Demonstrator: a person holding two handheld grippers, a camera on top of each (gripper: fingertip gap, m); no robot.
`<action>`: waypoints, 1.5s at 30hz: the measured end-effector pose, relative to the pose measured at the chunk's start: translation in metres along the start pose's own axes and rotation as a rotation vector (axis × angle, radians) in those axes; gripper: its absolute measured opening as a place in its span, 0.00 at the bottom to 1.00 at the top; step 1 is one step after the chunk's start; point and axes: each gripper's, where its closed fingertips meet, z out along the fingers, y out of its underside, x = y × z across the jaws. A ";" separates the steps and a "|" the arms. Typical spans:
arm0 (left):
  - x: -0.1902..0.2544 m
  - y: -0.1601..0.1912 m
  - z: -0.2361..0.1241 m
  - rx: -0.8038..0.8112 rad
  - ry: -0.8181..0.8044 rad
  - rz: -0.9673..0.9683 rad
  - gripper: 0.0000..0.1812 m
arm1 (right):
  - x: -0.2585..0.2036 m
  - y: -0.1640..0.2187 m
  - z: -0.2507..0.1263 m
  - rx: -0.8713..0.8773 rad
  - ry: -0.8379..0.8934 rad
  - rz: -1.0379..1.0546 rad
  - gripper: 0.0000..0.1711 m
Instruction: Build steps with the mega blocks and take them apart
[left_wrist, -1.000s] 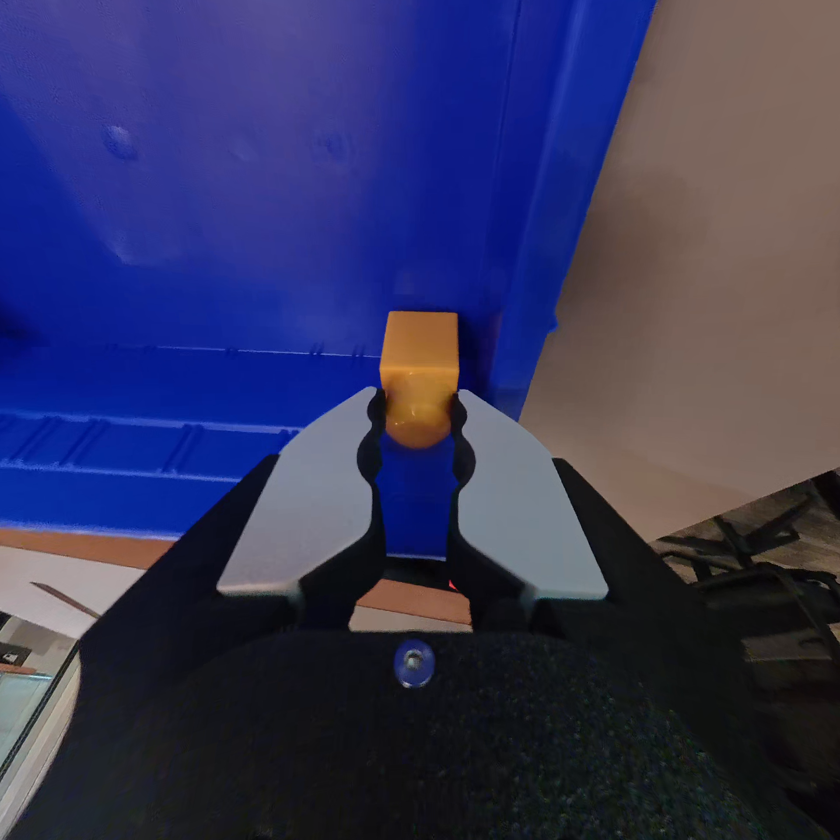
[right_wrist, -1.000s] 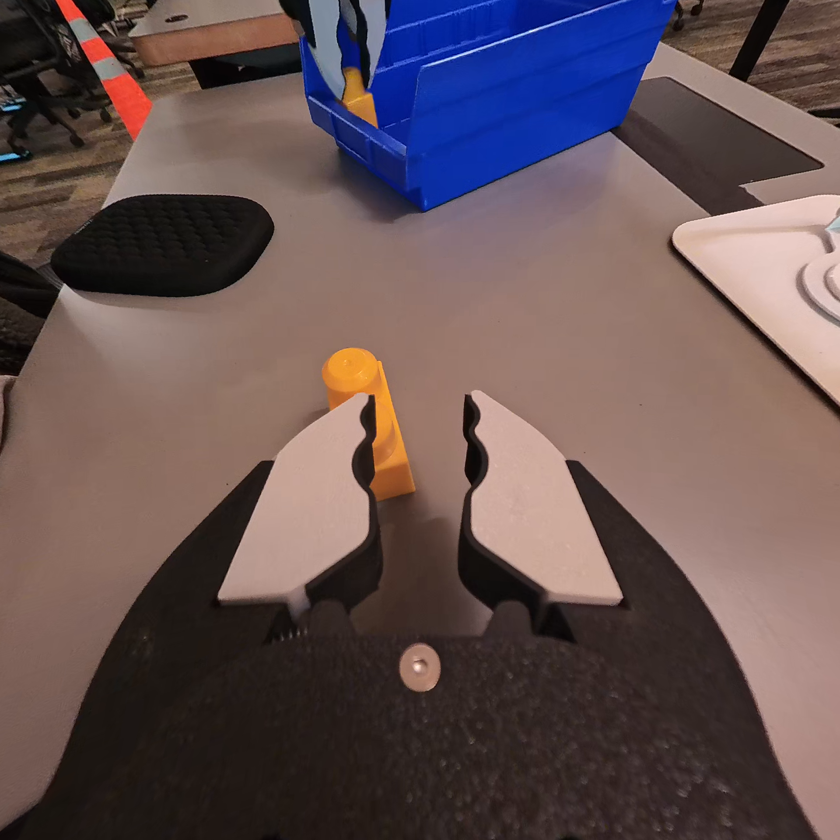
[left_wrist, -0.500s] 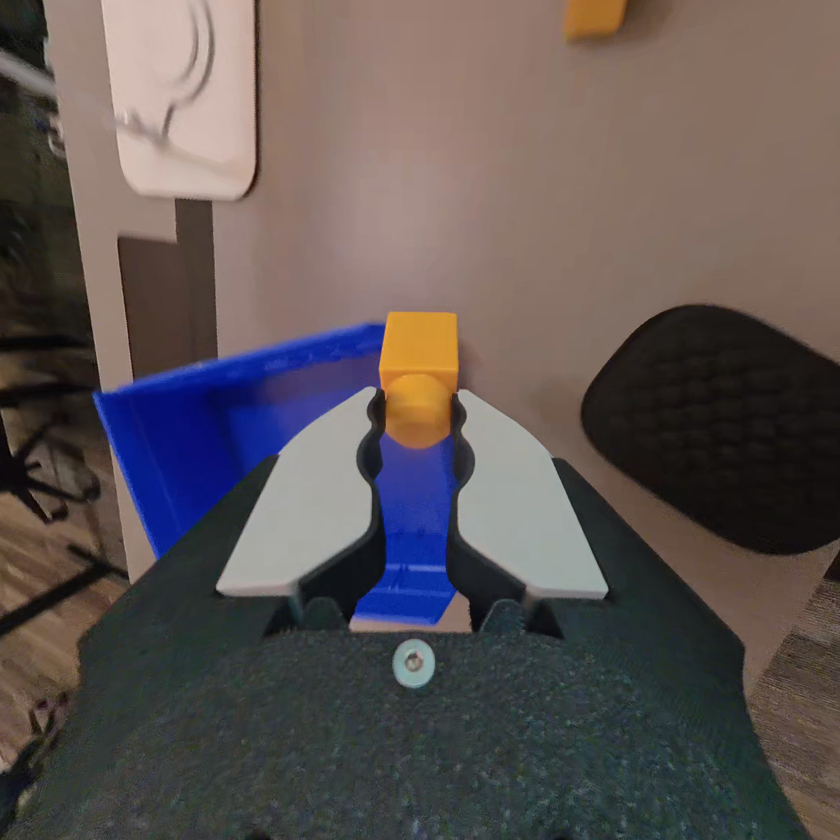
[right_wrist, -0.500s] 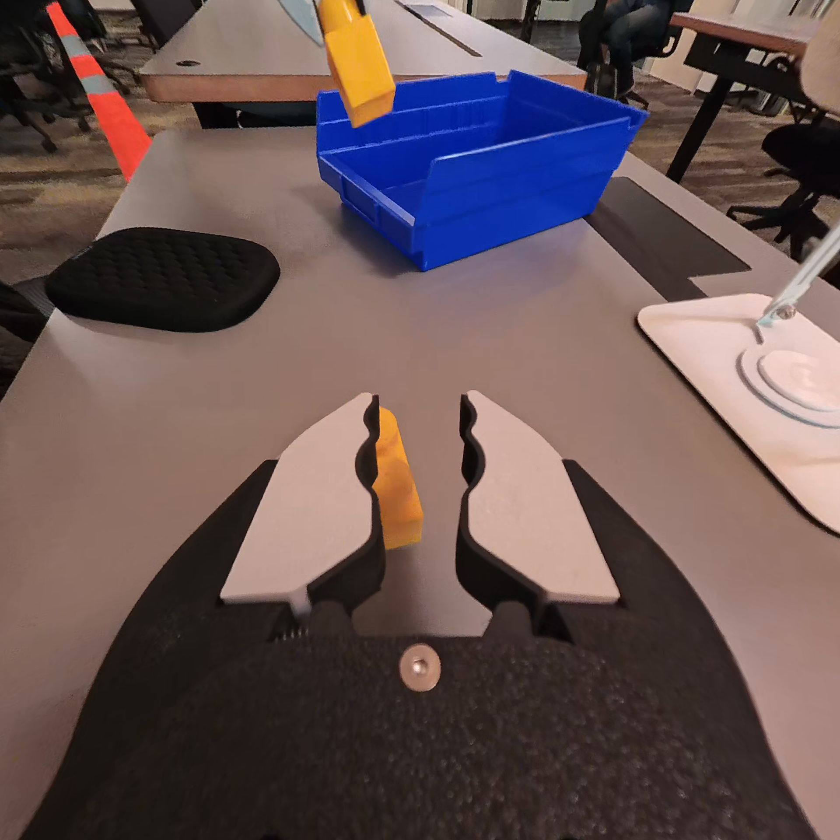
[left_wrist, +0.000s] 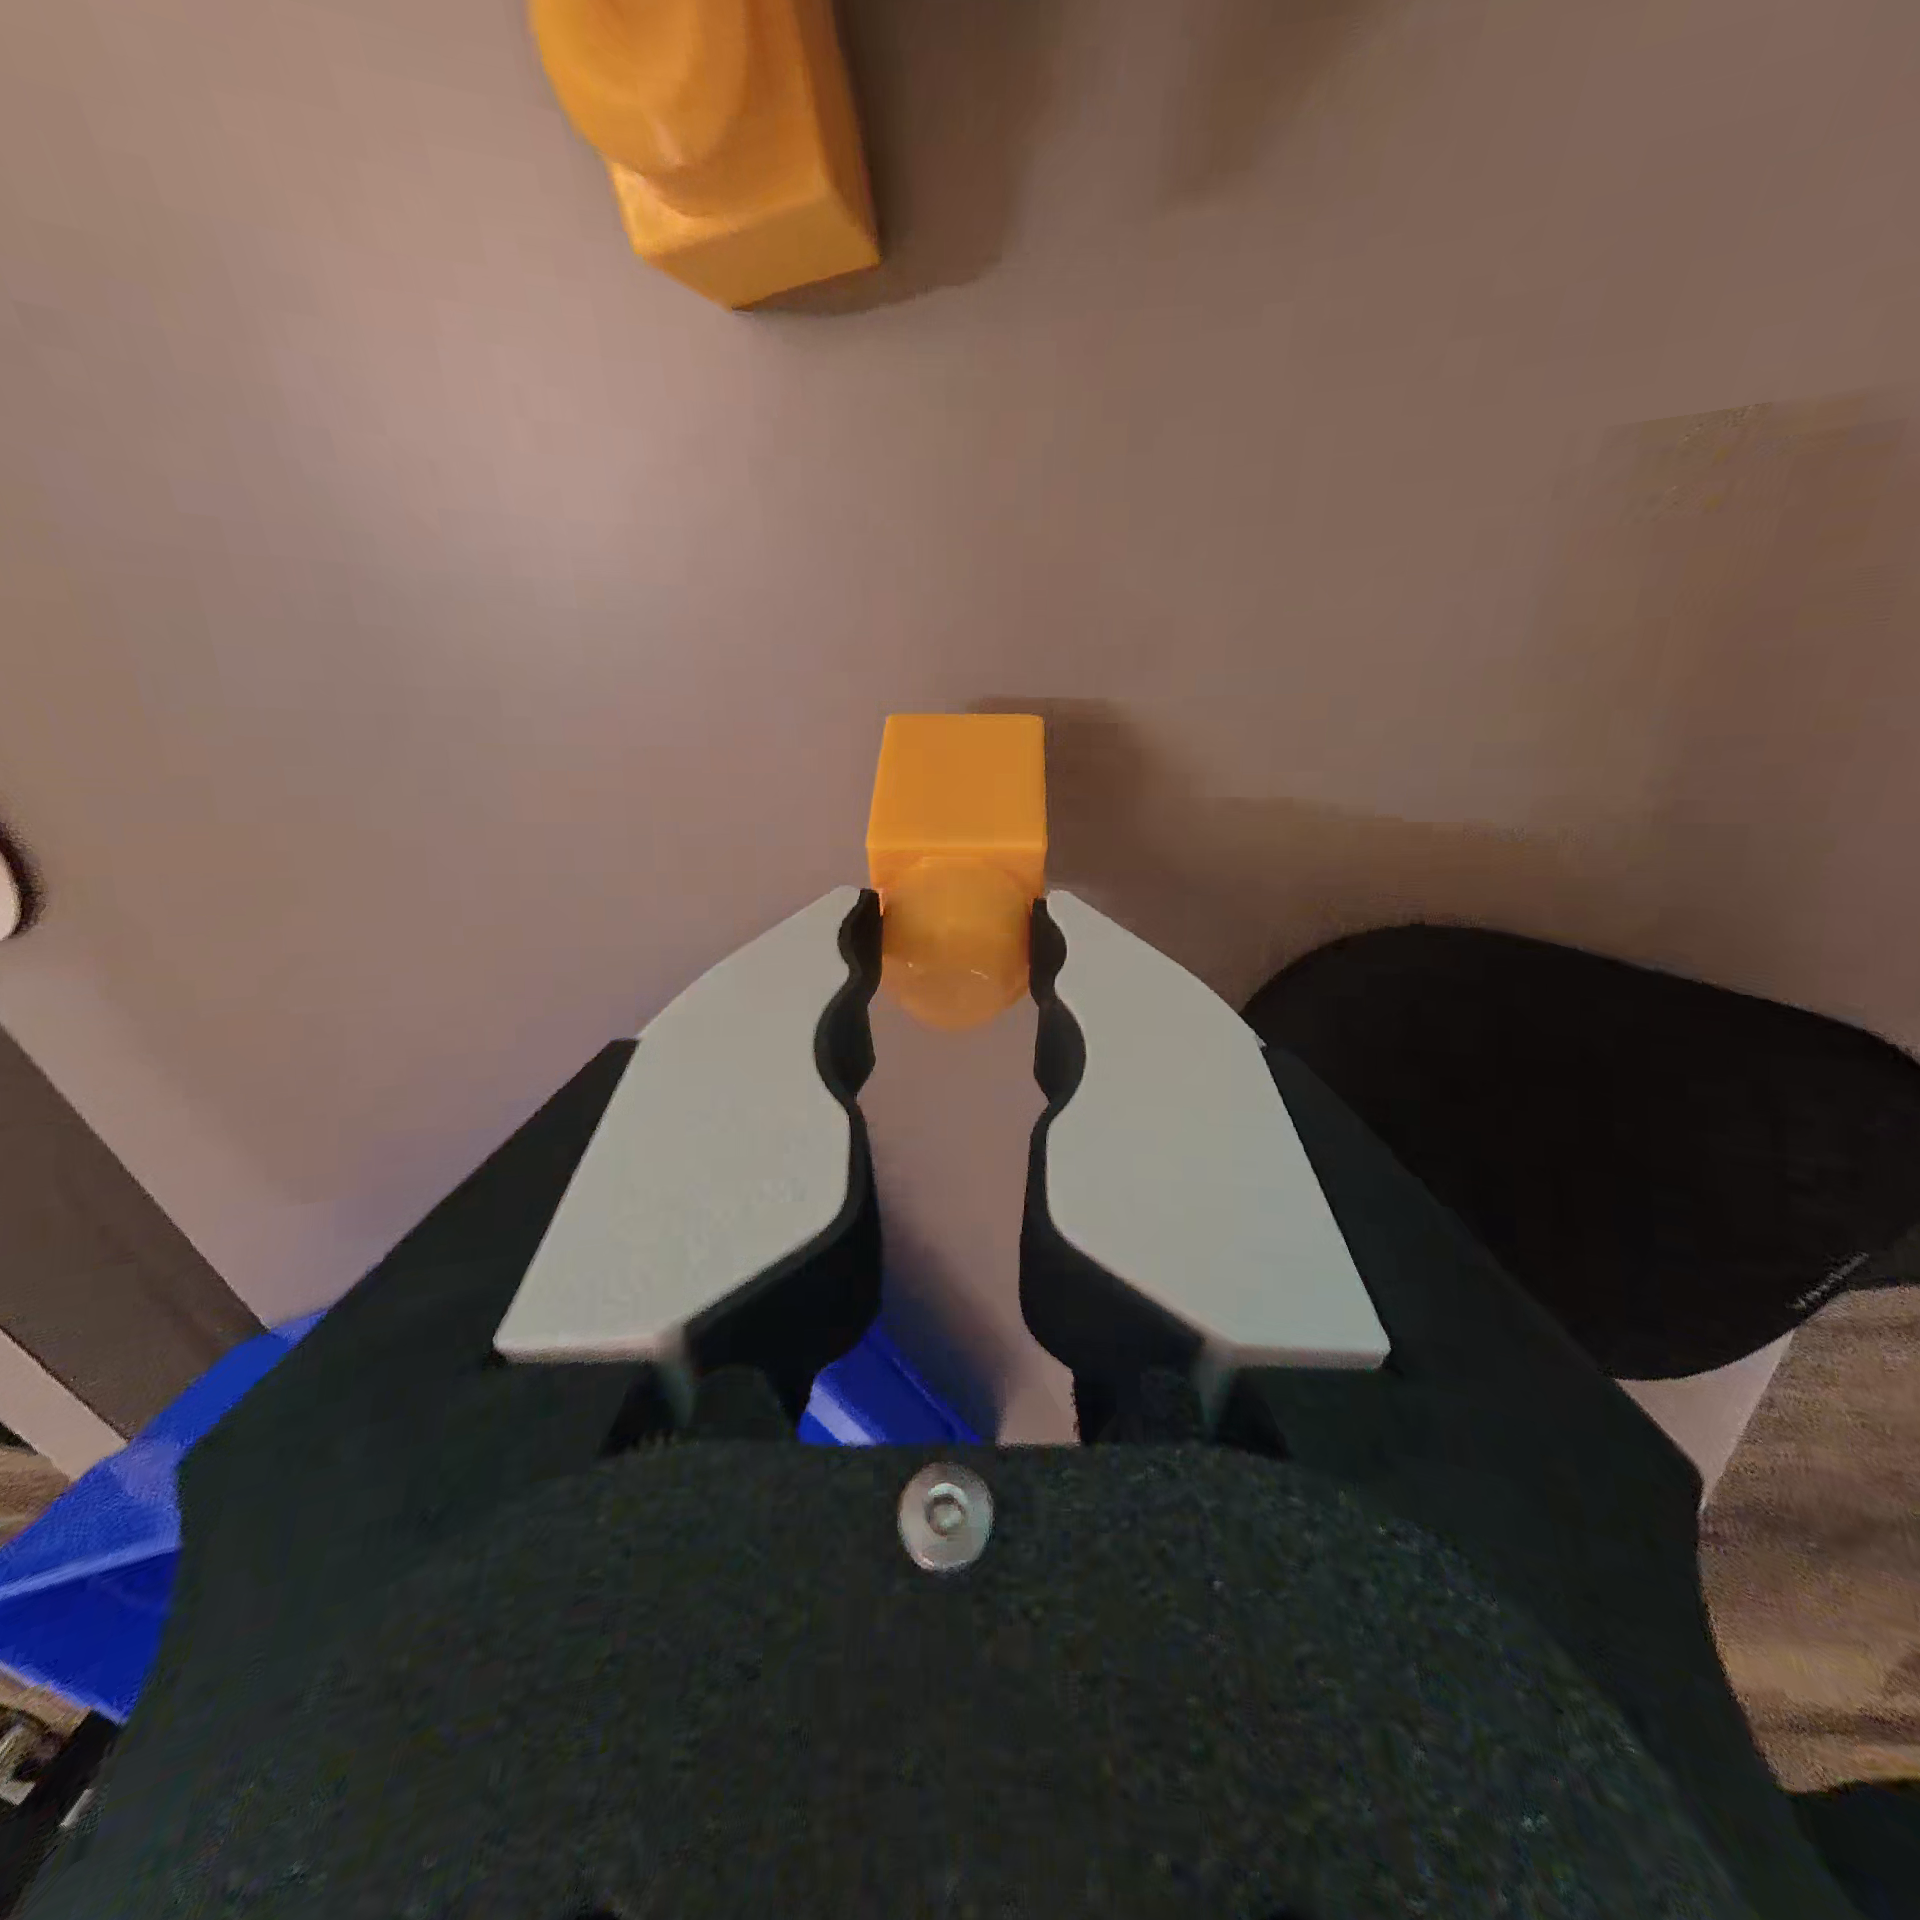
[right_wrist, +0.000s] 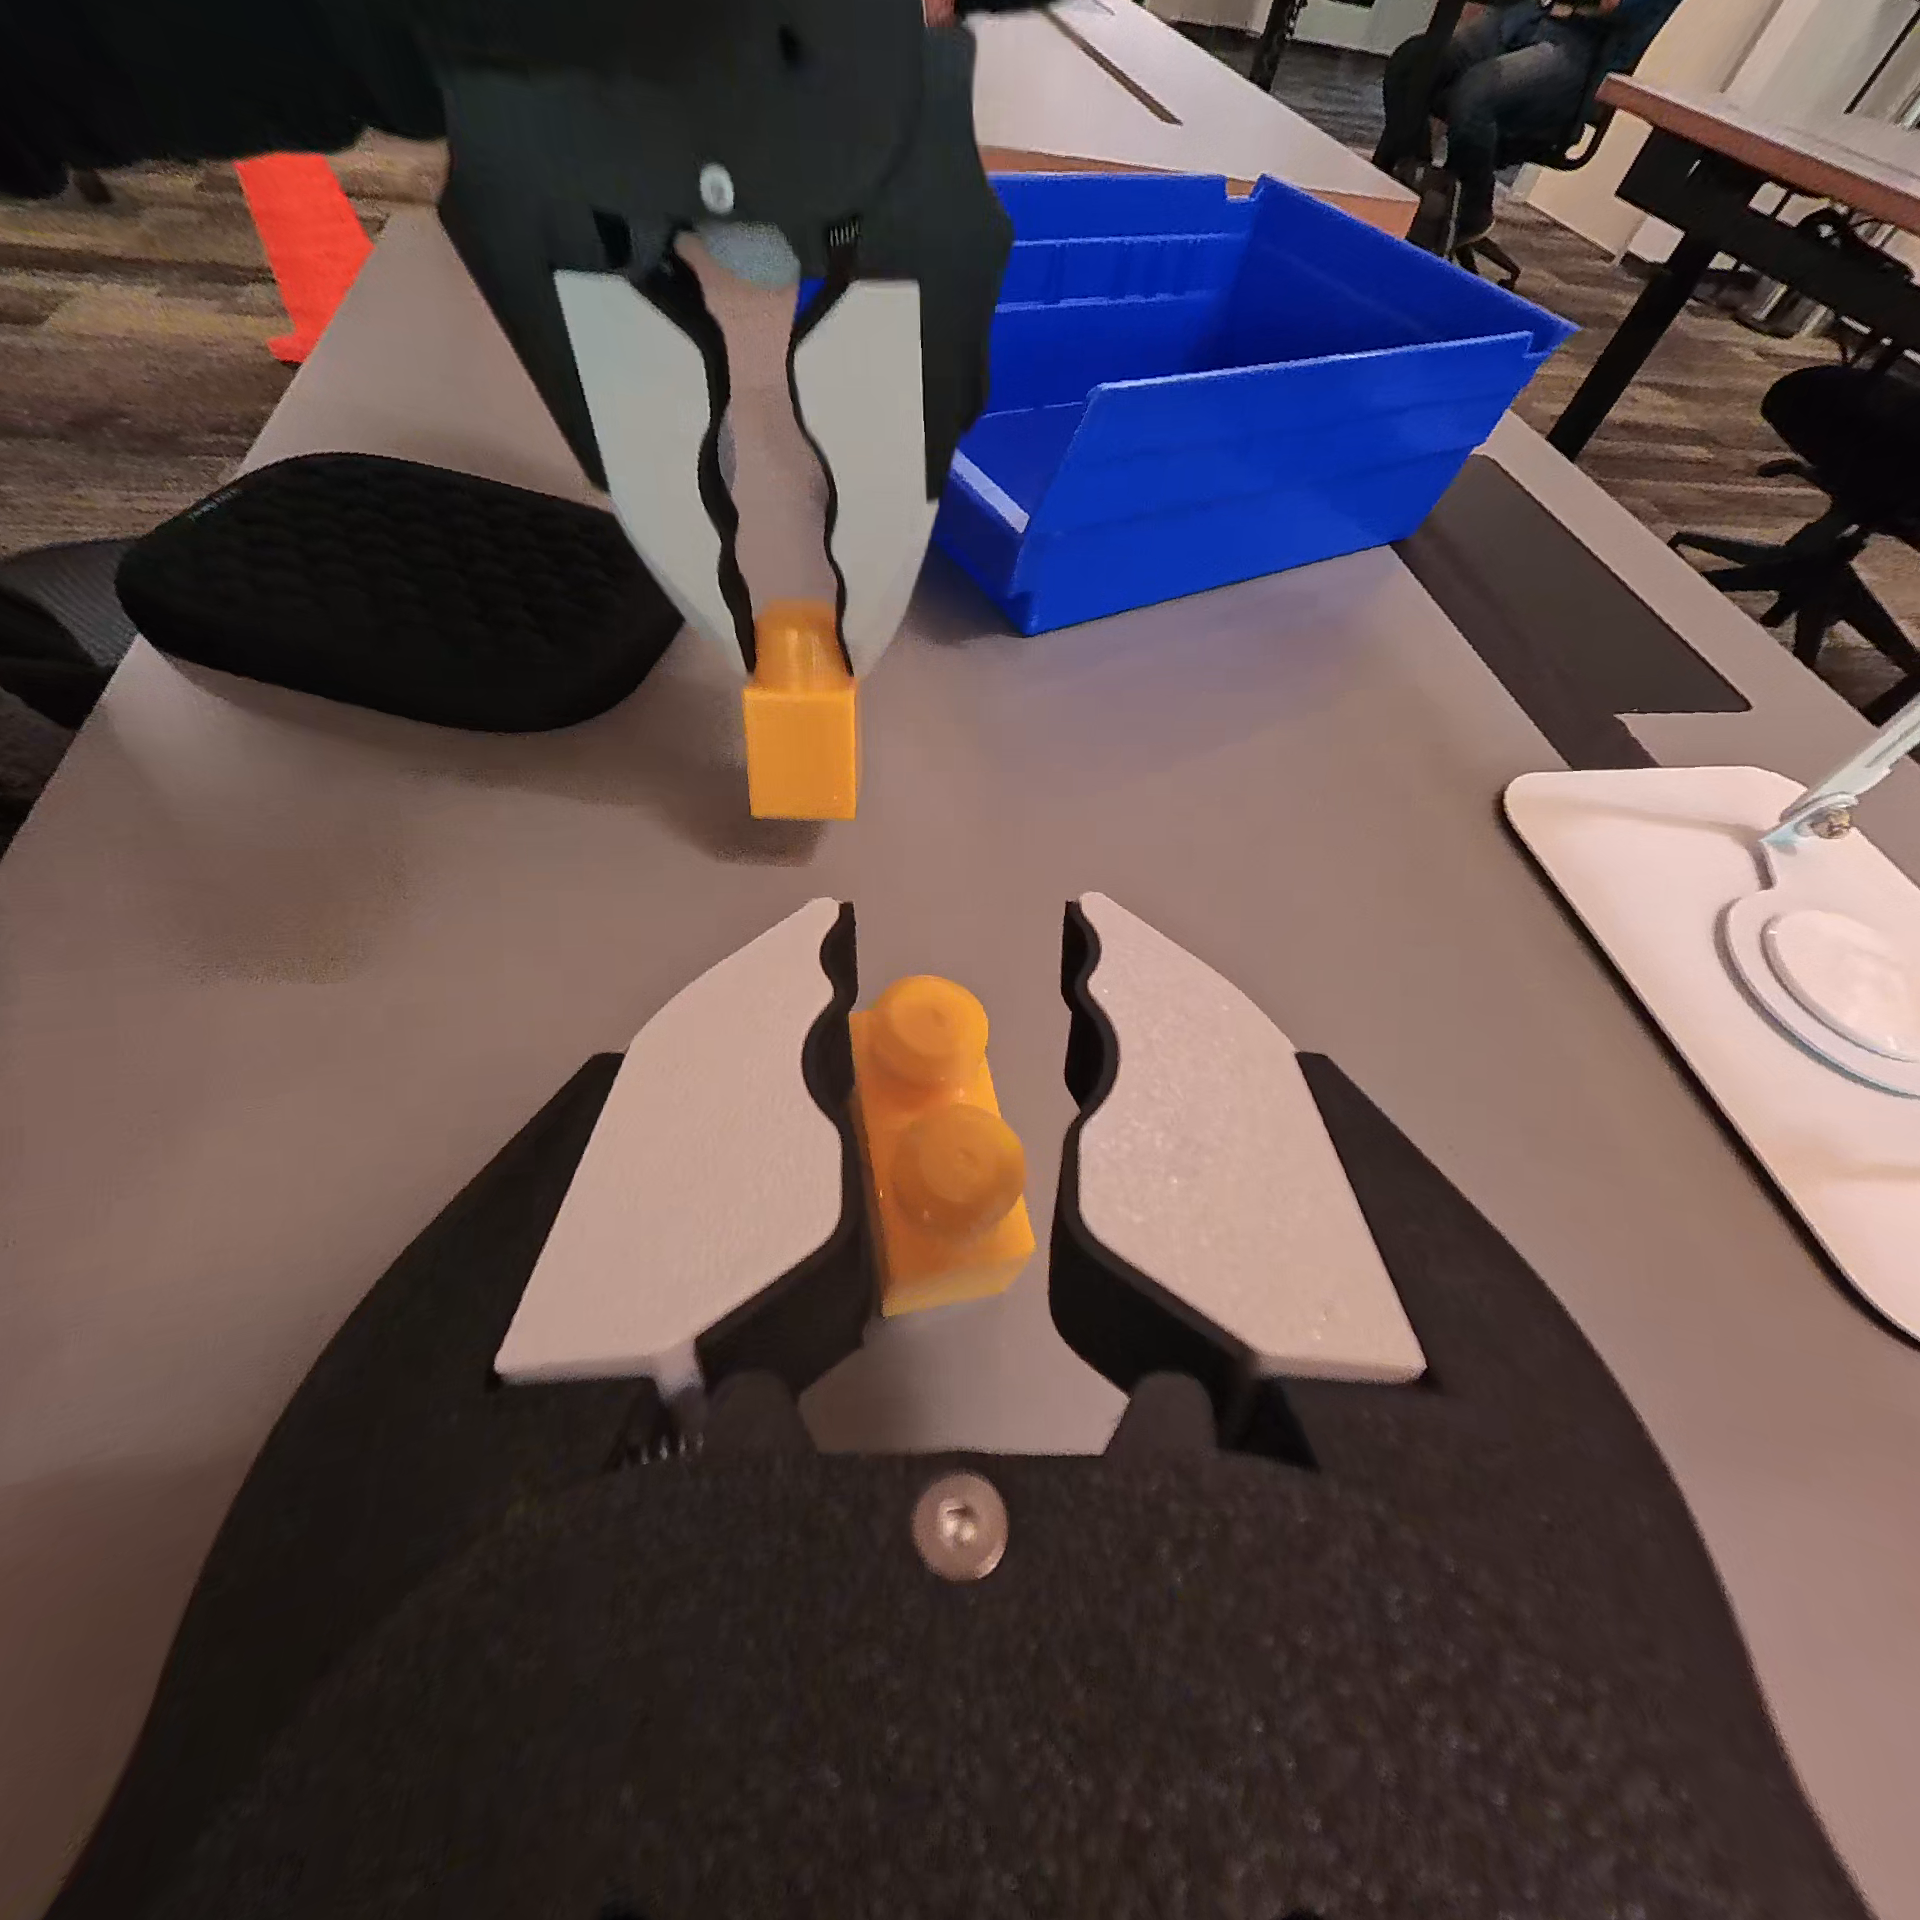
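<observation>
Orange single-stud block (right_wrist: 800, 727) hangs just above the grey table (right_wrist: 1195, 779), pinched by its stud in the closed left tongs (left_wrist: 956, 909). Right tongs (right_wrist: 961, 914) stand open around a two-stud orange block (right_wrist: 940, 1143) lying on the table; its left side is hidden behind the finger, so contact cannot be told.

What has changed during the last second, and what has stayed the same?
The left hand-held gripper carried its single-stud orange block out of the blue bin and down near the table. The two-stud orange block now lies between the right hand-held gripper's open fingers. The bin and black pad stayed put.
</observation>
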 end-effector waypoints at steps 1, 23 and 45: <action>-0.001 -0.004 0.004 -0.009 0.002 0.004 0.15 | 0.001 0.000 -0.001 0.001 0.002 0.002 0.22; -0.041 -0.053 -0.010 0.322 -0.121 -0.157 0.26 | 0.020 0.010 -0.015 0.000 0.040 0.047 0.22; -0.051 -0.074 -0.056 1.209 -0.269 -0.434 0.25 | -0.006 0.073 0.009 -0.364 -0.046 -0.043 0.33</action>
